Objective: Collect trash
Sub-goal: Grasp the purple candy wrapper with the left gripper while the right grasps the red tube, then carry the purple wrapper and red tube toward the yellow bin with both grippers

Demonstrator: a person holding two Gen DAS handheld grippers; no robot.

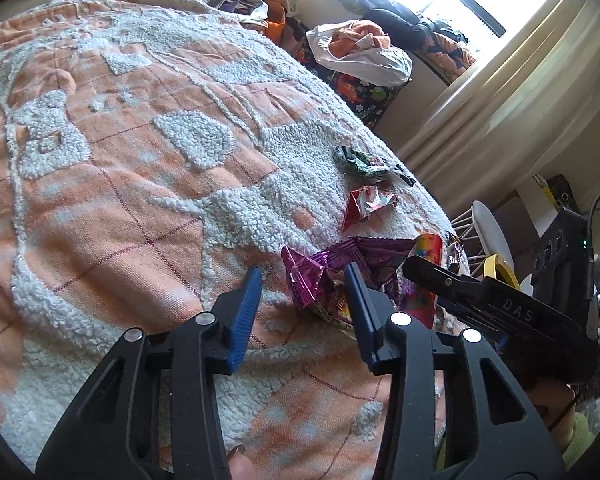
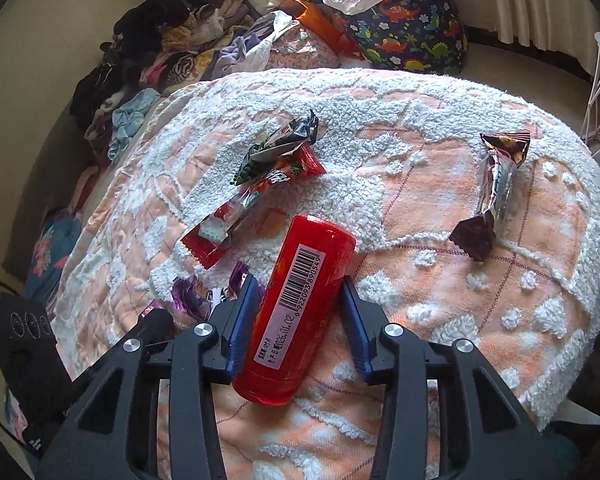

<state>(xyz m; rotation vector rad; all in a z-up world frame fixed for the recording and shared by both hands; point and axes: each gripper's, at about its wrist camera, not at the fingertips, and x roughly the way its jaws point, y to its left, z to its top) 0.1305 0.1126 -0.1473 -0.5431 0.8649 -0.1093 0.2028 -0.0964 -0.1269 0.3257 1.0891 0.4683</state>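
Right gripper (image 2: 298, 302): my jaws straddle the red tube (image 2: 296, 308), left pad touching, right pad just clear; no grip yet.
Left gripper (image 1: 302, 312): half-narrowed, the purple wrapper (image 1: 340, 272) beside its right pad, not pinched.
Red tube: lying flat on the bed (image 2: 480, 300), near me, lengthwise between the pads for a side grip.
Remaining trash: red wrapper (image 2: 244, 216) and brown wrapper (image 2: 496, 184) farther off.

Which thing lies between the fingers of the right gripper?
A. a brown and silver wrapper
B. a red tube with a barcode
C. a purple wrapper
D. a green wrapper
B: the red tube lies on the blanket between the fingers of the right gripper; its barcode label faces up.
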